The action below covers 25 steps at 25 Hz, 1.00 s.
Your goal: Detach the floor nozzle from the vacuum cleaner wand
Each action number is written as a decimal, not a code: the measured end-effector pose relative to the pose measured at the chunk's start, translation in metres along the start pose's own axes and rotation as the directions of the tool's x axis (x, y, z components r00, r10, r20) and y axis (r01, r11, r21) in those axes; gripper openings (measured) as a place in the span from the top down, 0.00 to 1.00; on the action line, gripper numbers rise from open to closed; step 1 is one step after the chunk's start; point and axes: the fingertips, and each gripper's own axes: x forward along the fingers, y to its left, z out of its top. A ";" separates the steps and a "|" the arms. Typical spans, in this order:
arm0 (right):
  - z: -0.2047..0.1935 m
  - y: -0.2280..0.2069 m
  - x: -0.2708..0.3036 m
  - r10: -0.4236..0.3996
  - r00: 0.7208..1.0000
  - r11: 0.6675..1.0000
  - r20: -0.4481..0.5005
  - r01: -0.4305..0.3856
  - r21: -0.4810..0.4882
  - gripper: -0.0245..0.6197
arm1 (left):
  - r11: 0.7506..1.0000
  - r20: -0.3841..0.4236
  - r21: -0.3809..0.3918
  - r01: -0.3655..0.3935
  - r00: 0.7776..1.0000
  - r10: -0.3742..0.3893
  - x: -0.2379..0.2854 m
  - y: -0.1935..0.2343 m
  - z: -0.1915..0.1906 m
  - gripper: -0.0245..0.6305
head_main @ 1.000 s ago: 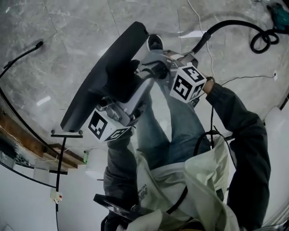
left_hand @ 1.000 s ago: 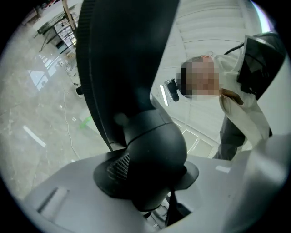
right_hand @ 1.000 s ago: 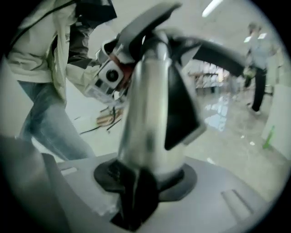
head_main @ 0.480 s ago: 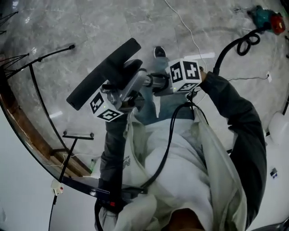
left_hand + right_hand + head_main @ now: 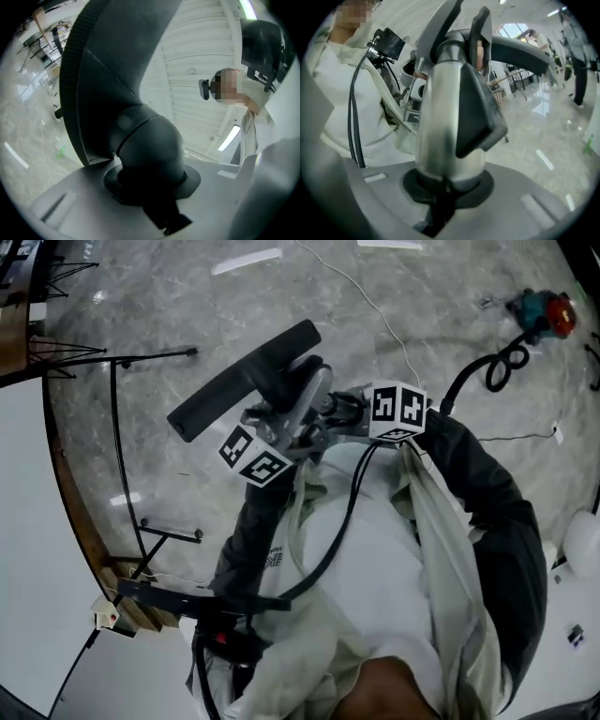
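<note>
**Two-Point Hold at the Nozzle Joint**

I held the long black plastic floor nozzle (image 5: 242,381) lifted clear of the grey marble floor (image 5: 450,296), just ahead of my white cloth apron (image 5: 375,549). I judged this position brought the joint close to the apron, where both grippers could work on one line.

**Left gripper.** The jaws of my left gripper (image 5: 150,180) had just been closing. They were pinched on the rounded dark grey elbow neck (image 5: 145,140) of the nozzle, with the neck filling the gap between them. I judged this grip served to stop the wide head from swinging on its pivot.

**Right gripper.** The jaws of my right gripper (image 5: 450,187) had also just closed. They were clamped round the brushed silver metal wand tube (image 5: 438,131), beside its dark grey wedge-shaped catch (image 5: 480,112). The catch itself was left uncovered. I took it to be the release, though I could not confirm that.

**State of the joint.** No gap showed between neck and tube, so I judged the nozzle not yet detached. With one gripper on each side of the joint, the next move called for a straight, opposed pull along the tube.

**Caution.** The neck is round and smooth, so a twisting pull could let it slip or rotate in the left jaws.

**Clearance.** A black ribbed hose (image 5: 473,371) lay on the floor, well apart from the apron, leading toward a teal and red machine (image 5: 544,310). I could not tell whether it joined the tube.
</note>
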 end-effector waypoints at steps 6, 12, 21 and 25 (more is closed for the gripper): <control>0.014 0.004 -0.029 -0.310 0.948 0.944 0.066 0.315 -0.093 0.90 | 0.992 0.004 0.127 -0.014 1.000 0.014 0.016 -0.048 0.008 0.85; 0.023 -0.023 -0.072 -0.649 0.753 0.746 0.106 0.658 -0.103 0.90 | 0.984 0.032 0.176 -0.041 0.999 0.036 0.040 -0.062 0.018 0.85; 0.012 0.061 -0.087 0.077 0.994 0.978 0.079 -0.060 -0.198 0.90 | 0.893 0.017 0.243 0.379 0.919 -0.395 0.060 -0.145 0.014 0.85; 0.019 0.050 -0.091 -0.046 0.993 0.985 0.108 0.063 -0.164 0.90 | 0.924 0.050 0.234 0.303 0.945 -0.323 0.065 -0.134 0.015 0.85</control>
